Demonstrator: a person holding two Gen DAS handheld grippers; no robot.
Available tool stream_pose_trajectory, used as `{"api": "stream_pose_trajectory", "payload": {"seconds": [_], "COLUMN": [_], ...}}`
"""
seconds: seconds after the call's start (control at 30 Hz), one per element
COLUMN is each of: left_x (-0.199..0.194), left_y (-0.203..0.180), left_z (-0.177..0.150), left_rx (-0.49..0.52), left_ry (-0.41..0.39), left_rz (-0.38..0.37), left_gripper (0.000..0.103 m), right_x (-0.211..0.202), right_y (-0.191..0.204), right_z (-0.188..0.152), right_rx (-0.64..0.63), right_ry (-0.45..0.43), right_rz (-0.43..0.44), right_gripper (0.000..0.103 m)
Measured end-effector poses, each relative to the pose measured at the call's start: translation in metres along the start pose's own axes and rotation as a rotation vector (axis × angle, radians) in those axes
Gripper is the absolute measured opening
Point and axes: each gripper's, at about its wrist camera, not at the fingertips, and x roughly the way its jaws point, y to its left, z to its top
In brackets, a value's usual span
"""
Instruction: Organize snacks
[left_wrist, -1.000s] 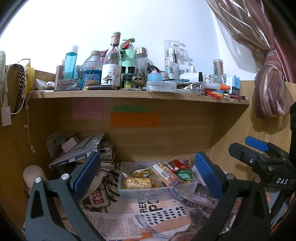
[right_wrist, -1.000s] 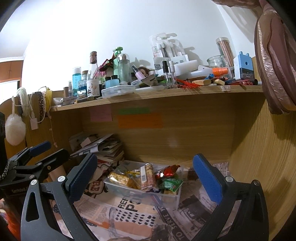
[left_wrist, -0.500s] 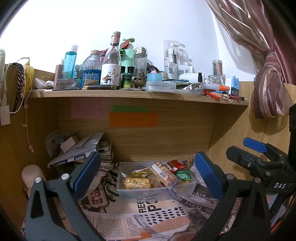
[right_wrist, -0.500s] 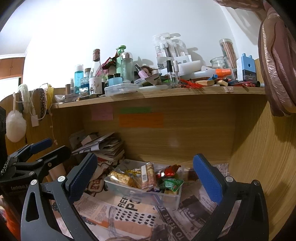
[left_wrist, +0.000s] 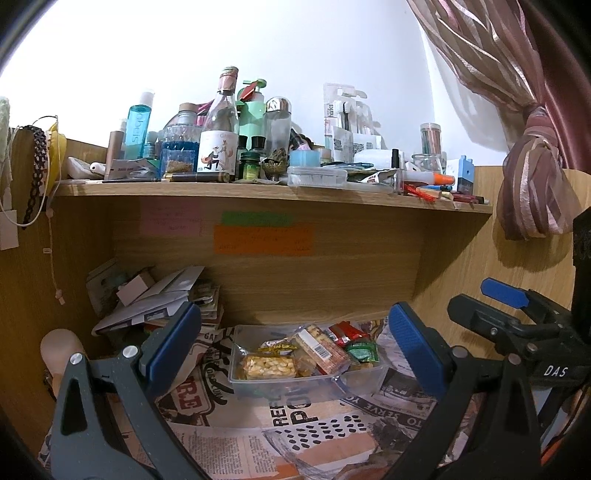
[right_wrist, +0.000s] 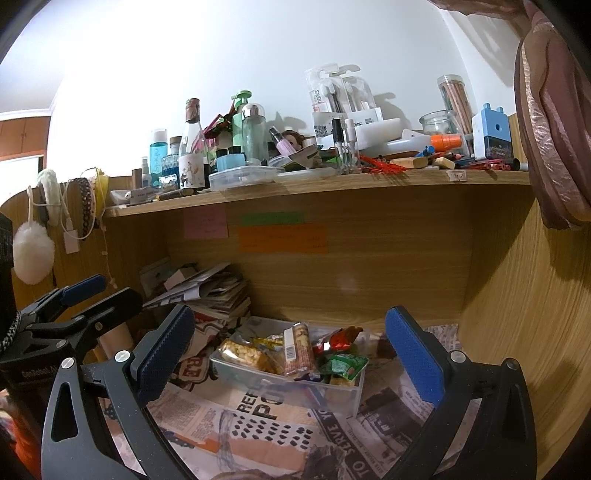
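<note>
A clear plastic container (left_wrist: 369, 380) sits on newspaper at the back of the desk nook, also in the right wrist view (right_wrist: 343, 397). It holds several snacks: a peanut bar (left_wrist: 271, 366), a wrapped cereal bar (left_wrist: 323, 352), a red packet (left_wrist: 345, 328) and a green packet (left_wrist: 364, 350). My left gripper (left_wrist: 295, 347) is open and empty, held back from the container. My right gripper (right_wrist: 290, 354) is open and empty, also in front of it. Each gripper shows at the edge of the other's view.
Newspaper (left_wrist: 295, 417) covers the desk surface. A pile of papers and booklets (left_wrist: 159, 302) lies at the back left. A crowded shelf (left_wrist: 258, 188) of bottles and stationery runs overhead. A tied curtain (left_wrist: 532, 177) hangs at the right by the wooden side wall.
Both grippers have drifted back and slightly up; the container looks a little lower and farther. Both stay open and empty.
</note>
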Motion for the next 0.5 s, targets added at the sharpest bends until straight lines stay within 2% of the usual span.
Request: {"api": "stream_pose_trajectory", "payload": {"seconds": [0.5], "left_x": [0.0011], "left_y": [0.0027], "left_z": [-0.0009], "left_rx": [-0.006], "left_ry": [0.014], "left_rz": [-0.019], "left_gripper": [0.103], "right_x": [0.0002], "right_y": [0.0012], "right_z": [-0.0022], "right_rx": [0.005], "right_ry": [0.008], "right_rz": [0.005], "right_gripper": [0.103]}}
